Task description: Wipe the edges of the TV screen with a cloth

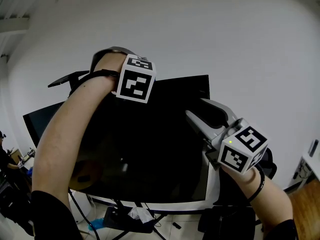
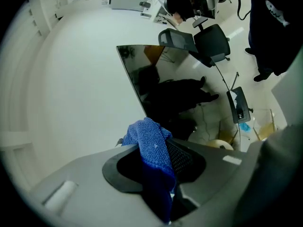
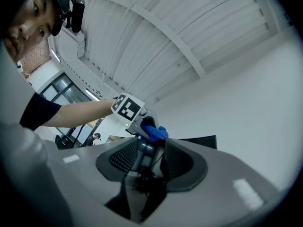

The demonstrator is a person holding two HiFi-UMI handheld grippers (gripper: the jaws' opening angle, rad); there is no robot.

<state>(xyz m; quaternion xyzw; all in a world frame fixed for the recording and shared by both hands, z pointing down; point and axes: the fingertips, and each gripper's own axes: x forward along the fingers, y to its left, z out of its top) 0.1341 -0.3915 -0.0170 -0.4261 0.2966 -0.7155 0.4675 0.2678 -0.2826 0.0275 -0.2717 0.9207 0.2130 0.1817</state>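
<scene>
The black TV screen (image 1: pixel 150 149) fills the middle of the head view and stands in front of a white wall. My left gripper (image 2: pixel 144 143) is shut on a blue cloth (image 2: pixel 152 148). In the right gripper view this cloth (image 3: pixel 155 132) sits at the TV's top edge, below the left gripper's marker cube (image 3: pixel 127 107). In the head view the left jaws are hidden behind that cube (image 1: pixel 135 79). My right gripper (image 1: pixel 196 108) points up and left, its fingers on either side of the TV's right edge. The dark glossy panel (image 3: pixel 142 183) lies between its pads.
A second dark screen (image 1: pixel 42 119) stands behind the TV on the left. Stand legs and cables (image 1: pixel 125 216) are on the floor below. An office chair (image 2: pixel 210 39) and desks are further back in the room. A person (image 1: pixel 6 156) sits at the far left.
</scene>
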